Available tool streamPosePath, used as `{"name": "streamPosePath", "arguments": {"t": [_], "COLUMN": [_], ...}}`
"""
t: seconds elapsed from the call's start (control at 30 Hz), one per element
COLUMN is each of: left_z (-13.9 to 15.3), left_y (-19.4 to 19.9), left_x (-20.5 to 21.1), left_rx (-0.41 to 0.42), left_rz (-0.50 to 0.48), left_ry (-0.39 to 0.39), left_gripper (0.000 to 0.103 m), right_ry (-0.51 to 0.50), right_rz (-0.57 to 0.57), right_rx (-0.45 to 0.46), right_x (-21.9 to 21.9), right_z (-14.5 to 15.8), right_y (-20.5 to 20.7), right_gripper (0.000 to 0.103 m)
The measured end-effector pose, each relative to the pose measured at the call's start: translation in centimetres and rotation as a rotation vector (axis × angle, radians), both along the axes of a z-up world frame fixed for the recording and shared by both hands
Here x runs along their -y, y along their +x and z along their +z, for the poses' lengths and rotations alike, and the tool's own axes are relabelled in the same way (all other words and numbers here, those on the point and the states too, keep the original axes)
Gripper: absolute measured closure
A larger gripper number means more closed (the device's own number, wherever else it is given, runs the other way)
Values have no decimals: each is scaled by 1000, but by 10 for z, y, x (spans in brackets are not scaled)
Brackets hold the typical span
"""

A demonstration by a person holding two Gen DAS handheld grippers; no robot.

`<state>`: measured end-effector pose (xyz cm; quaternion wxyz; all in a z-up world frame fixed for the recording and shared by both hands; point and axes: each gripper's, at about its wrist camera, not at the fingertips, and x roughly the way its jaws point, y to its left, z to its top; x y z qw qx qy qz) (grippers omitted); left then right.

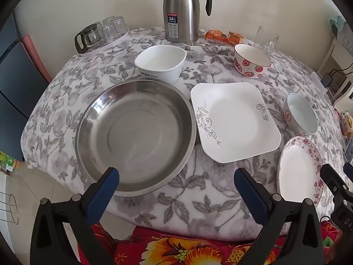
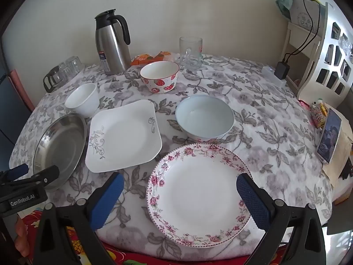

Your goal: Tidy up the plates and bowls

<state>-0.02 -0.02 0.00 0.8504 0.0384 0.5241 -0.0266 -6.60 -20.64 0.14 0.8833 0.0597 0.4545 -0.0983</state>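
Observation:
A wide steel basin (image 1: 135, 135) (image 2: 59, 148) sits at the table's left, a white square bowl (image 1: 161, 63) (image 2: 82, 99) behind it. Beside them lies a white square plate (image 1: 233, 121) (image 2: 123, 137). A strawberry bowl (image 1: 251, 60) (image 2: 160, 76) stands farther back, a pale blue bowl (image 1: 301, 113) (image 2: 205, 116) to the right. A round pink-flowered plate (image 1: 300, 170) (image 2: 198, 194) lies at the near right. My left gripper (image 1: 176, 177) hangs open above the basin's near rim. My right gripper (image 2: 181, 183) is open above the flowered plate. Neither holds anything.
A steel thermos jug (image 1: 183, 11) (image 2: 112, 44), a glass mug (image 1: 265, 38) (image 2: 190, 50), orange snack packets (image 1: 222, 36) and upturned glasses with a glass pot (image 1: 99, 33) stand along the back. A phone (image 2: 329, 137) leans at the right edge. The flowered tablecloth (image 1: 209, 198) covers the round table.

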Motion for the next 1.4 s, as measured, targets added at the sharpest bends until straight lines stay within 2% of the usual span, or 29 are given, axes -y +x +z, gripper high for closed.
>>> {"name": "streamPosePath", "arguments": {"t": [0.2, 1.4], "left_z": [-8, -8], "left_y": [-3, 3], "left_x": [1, 0], "left_rx": [5, -28], "left_rz": [-6, -8], "left_ry": [-4, -18], "left_gripper": [0, 0], "right_ry": [-1, 3], "right_rz": [0, 0], "right_rx": [1, -11], "right_x": [0, -1], "right_z": [-1, -5], "right_y": [1, 3], "right_gripper": [0, 0]}}
